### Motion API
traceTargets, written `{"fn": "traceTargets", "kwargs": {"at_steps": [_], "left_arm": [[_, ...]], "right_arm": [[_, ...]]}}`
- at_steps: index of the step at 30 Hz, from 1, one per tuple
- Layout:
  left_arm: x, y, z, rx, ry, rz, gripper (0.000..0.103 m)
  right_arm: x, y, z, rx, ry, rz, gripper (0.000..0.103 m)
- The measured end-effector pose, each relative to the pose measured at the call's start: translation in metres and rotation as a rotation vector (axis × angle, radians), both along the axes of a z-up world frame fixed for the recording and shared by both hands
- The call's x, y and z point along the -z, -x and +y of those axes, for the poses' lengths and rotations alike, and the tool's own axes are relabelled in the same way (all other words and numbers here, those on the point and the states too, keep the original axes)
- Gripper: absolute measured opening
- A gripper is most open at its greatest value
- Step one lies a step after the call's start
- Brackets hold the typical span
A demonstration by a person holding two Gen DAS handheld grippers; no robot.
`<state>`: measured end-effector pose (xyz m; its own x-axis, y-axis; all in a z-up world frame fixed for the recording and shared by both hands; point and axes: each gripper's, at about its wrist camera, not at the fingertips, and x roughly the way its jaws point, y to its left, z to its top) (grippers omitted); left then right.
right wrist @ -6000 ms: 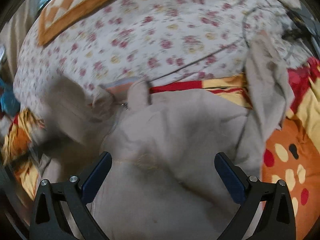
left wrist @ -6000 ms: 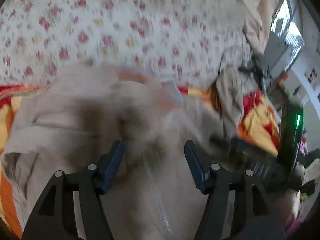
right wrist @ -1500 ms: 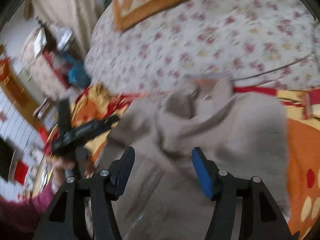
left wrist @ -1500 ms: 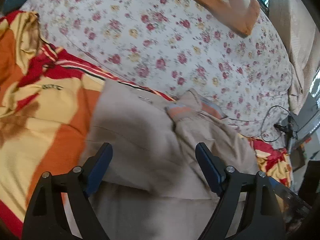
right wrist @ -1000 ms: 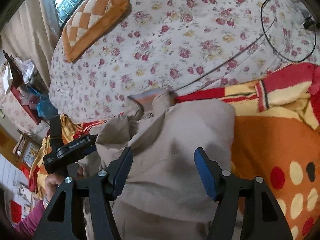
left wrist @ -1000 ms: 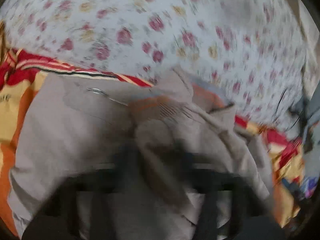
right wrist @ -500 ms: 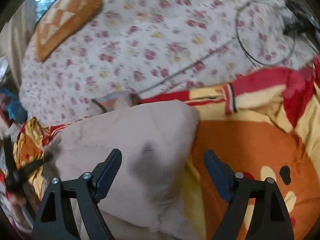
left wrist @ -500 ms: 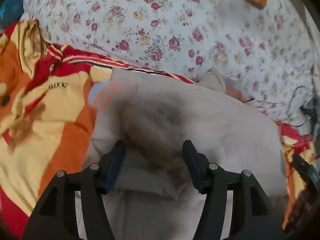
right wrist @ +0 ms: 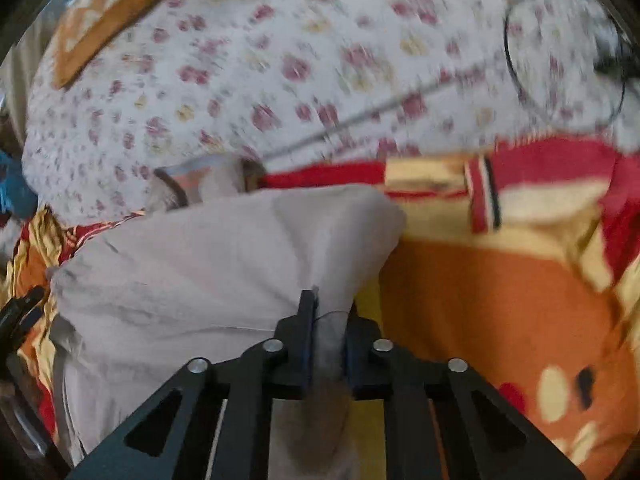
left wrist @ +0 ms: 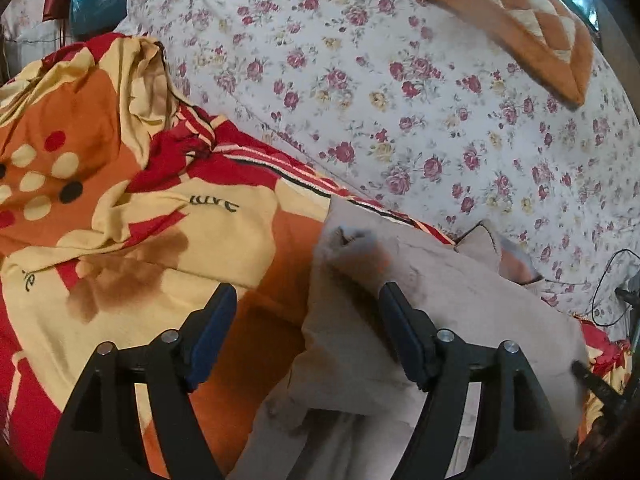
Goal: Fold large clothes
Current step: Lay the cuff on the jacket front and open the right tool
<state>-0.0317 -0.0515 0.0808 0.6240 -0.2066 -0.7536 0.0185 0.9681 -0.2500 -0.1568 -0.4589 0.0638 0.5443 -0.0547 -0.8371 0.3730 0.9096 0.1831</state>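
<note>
My right tongs [right wrist: 326, 344] are closing on the beige garment [right wrist: 224, 264] edge to fold it, while my left tongs [left wrist: 306, 336] are opening, empty.

The right gripper [right wrist: 326, 328] is closing its jaws on a bunched fold of the beige garment [right wrist: 224, 264], with cloth pinched between the blue pads. The garment lies folded over on an orange, yellow and red blanket [right wrist: 500, 300], its collar end [right wrist: 188, 184] toward a white floral bedsheet [right wrist: 300, 60]. An orange checked cushion [right wrist: 108, 12] sits on the sheet at upper left, and a black cable [right wrist: 560, 80] loops at upper right. The view is blurred.
</note>
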Motion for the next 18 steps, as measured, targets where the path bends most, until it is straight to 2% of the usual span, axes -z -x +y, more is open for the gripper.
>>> {"fn": "traceTargets", "kwargs": {"at_steps": [1,3,4,6,8,9,11,12,13,15,16,17,18], "left_arm": [[0.001,0.0,-0.001,-0.003,-0.003,-0.003,0.073],[0.0,0.0,-0.006,0.01,-0.017,-0.009,0.073],[-0.001,0.002,-0.009,0.023,-0.02,-0.015,0.073],[-0.005,0.004,-0.013,0.044,-0.024,-0.04,0.073],[-0.009,0.006,-0.014,0.056,-0.021,-0.054,0.073],[-0.01,0.006,-0.014,0.06,-0.013,-0.057,0.073],[-0.012,0.002,-0.013,0.068,0.031,-0.058,0.076],[-0.012,-0.001,-0.012,0.066,0.054,-0.055,0.08],[-0.013,-0.003,-0.011,0.058,0.076,-0.055,0.083],[-0.013,-0.006,-0.013,0.059,0.091,-0.065,0.083],[-0.012,-0.008,-0.018,0.07,0.072,-0.066,0.083],[-0.01,-0.01,-0.023,0.085,0.041,-0.061,0.083],[-0.005,-0.014,-0.032,0.103,-0.017,-0.044,0.083]], "right_arm": [[-0.007,0.001,-0.004,0.016,0.027,-0.015,0.002],[-0.01,-0.001,-0.015,0.089,0.155,0.007,0.0],[-0.006,-0.003,-0.022,0.117,0.183,0.031,0.0],[0.003,-0.002,-0.032,0.131,0.105,0.042,0.0],[-0.002,0.002,-0.031,0.16,0.133,0.034,0.0],[-0.01,0.004,-0.028,0.157,0.146,0.023,0.007],[-0.029,0.014,-0.019,0.107,0.106,-0.043,0.019],[-0.035,0.021,-0.013,0.074,0.078,-0.075,0.04],[-0.039,0.028,-0.004,0.031,0.058,-0.104,0.052],[-0.037,0.032,0.014,-0.032,0.064,-0.109,0.052],[-0.034,0.032,0.024,-0.084,0.052,-0.094,0.047],[-0.028,0.028,0.031,-0.126,0.034,-0.071,0.047],[-0.02,0.023,0.034,-0.155,0.021,-0.029,0.045]]}}
